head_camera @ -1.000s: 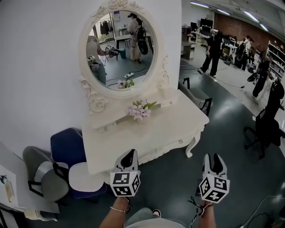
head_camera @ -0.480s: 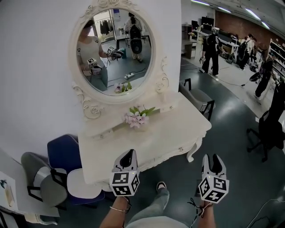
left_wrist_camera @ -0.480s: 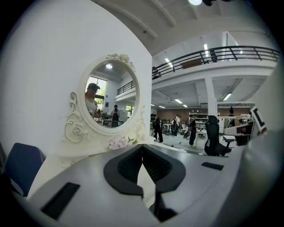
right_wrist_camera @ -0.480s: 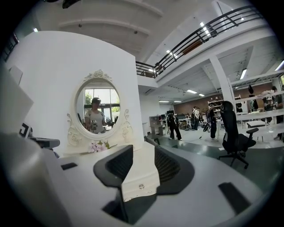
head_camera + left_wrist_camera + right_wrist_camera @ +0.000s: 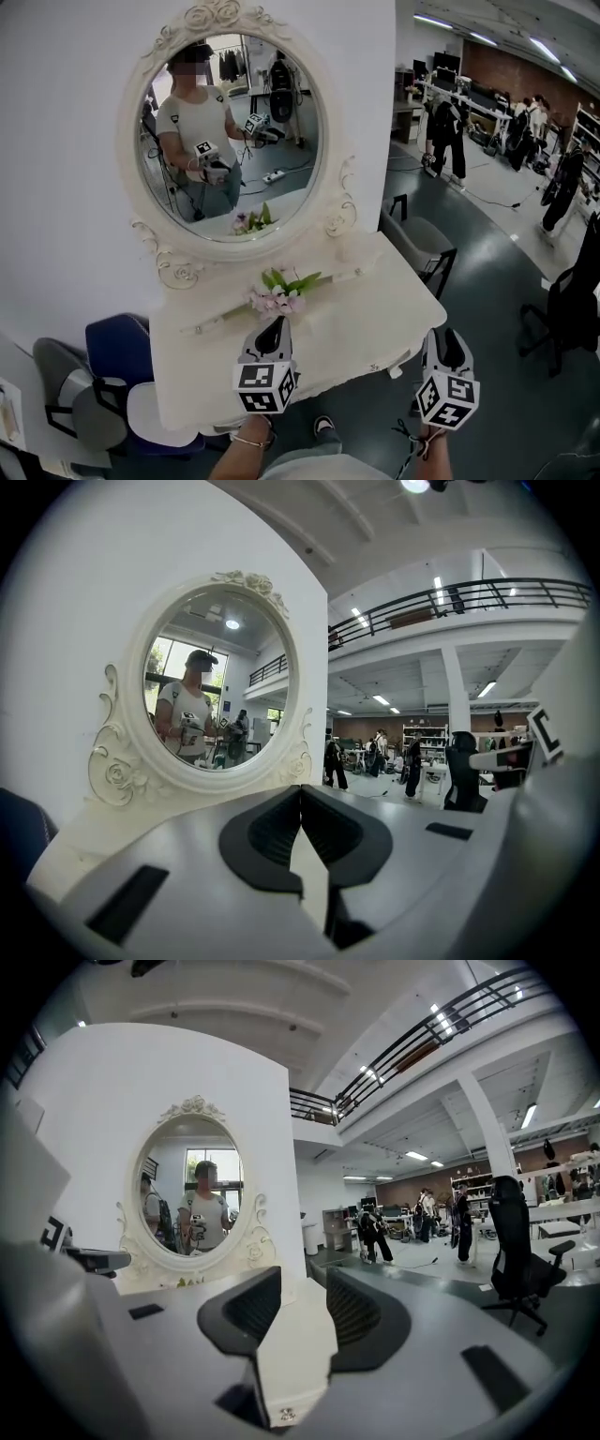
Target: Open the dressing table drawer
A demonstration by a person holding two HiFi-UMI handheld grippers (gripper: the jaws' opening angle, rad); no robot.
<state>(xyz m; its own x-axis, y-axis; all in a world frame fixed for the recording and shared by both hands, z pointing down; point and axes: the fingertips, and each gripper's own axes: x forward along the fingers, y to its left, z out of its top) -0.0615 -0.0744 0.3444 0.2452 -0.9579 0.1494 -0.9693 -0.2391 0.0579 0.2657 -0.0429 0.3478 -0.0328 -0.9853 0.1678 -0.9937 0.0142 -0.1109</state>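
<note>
desk [image 5: 375, 323]: white paint, smooth, soft sheen | mirror frame [image 5: 342, 202]: carved relief, same white paint | mirror glass [image 5: 253, 178]: glossy, reflective | knob [image 5: 286, 1415]: small, metallic glint | floor [image 5: 506, 272]: dark, smooth, glossy, light-streaked | right gripper [image 5: 304, 1271] shell: matt grey plastic | fingers [image 5: 253, 1309]: matt black, ribbed | chair [image 5: 112, 342]: blue cloth, matt

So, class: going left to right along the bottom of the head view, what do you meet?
grey chair → left hand-held gripper → right hand-held gripper → black office chair
</note>
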